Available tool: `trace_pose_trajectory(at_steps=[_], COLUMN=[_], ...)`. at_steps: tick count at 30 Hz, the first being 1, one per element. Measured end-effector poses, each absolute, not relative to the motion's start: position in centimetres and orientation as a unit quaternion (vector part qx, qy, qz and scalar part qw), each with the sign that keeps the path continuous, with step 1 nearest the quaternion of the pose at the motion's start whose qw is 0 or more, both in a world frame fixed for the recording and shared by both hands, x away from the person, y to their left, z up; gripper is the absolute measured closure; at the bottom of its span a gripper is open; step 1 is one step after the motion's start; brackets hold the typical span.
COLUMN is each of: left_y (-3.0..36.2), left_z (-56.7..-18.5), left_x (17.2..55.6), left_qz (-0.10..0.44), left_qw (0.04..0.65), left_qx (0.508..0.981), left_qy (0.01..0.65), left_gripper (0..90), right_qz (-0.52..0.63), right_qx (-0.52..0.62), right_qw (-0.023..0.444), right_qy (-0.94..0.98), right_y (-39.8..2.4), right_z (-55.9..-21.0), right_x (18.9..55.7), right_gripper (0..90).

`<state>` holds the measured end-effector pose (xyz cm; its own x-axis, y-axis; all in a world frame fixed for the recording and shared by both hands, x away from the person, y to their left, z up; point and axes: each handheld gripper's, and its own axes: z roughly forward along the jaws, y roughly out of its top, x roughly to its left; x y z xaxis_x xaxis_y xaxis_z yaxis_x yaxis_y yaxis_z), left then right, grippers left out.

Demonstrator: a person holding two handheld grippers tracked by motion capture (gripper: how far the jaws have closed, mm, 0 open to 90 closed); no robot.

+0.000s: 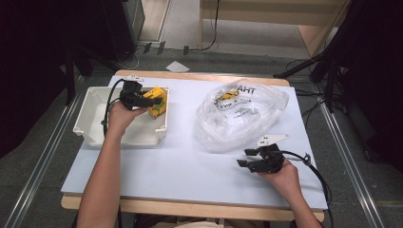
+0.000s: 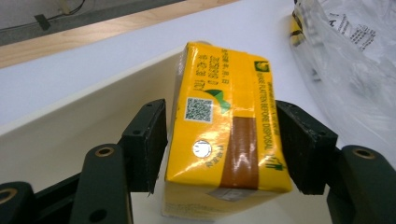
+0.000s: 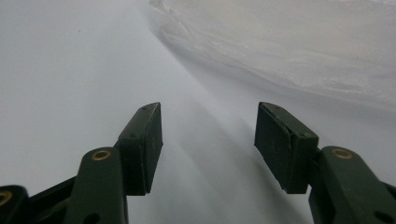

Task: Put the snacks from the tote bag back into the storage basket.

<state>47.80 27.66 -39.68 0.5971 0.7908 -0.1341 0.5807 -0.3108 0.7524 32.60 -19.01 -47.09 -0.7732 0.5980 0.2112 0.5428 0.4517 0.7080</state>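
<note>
A yellow drink carton (image 1: 157, 102) lies at the right end of the white bin (image 1: 90, 118). My left gripper (image 1: 148, 98) reaches into the bin from the left. In the left gripper view the carton (image 2: 224, 126) sits between the two black jaws of that gripper (image 2: 219, 140), its lower end down on the bin's floor (image 2: 70, 140). A thin gap shows at the left pad, so the jaws stand open around it. My right gripper (image 1: 245, 157) rests low over the table at the front right, open, with nothing between its fingers (image 3: 209, 140).
A crumpled clear plastic bag (image 1: 242, 114) with black print lies right of centre, just beyond the right gripper and close to its jaws (image 3: 303, 46). The white table top (image 1: 180, 166) has free room in the middle and front. Floor rails run along both sides.
</note>
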Motion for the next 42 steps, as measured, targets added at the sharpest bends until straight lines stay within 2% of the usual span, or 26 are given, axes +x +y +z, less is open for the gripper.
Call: trace_pose_trajectory(at_steps=[12, 26, 39, 42], left_y=[28.3, 29.1, 29.5, 29.6], left_z=[-38.0, -37.1, -36.9, -37.1], left_x=[46.5, 44.7, 42.8, 42.6], left_qz=[0.142, 0.128, 0.138, 0.138], left_qw=[0.384, 0.376, 0.376, 0.372], left_qx=[0.793, 0.795, 0.794, 0.794], left_qy=[0.451, 0.458, 0.457, 0.461], left_gripper=[37.0, 36.4, 38.5, 42.0], right_qz=[0.404, 0.408, 0.410, 0.412], right_qx=[0.333, 0.335, 0.331, 0.332], right_qw=[0.036, 0.037, 0.038, 0.038], right_qy=[0.851, 0.849, 0.849, 0.848], right_y=[-19.1, -19.2, -19.2, -19.2], right_z=[-47.0, -46.9, -46.9, -46.9], right_x=[32.7, 33.0, 33.4, 33.4], right_gripper=[42.3, 42.2, 42.5, 42.6])
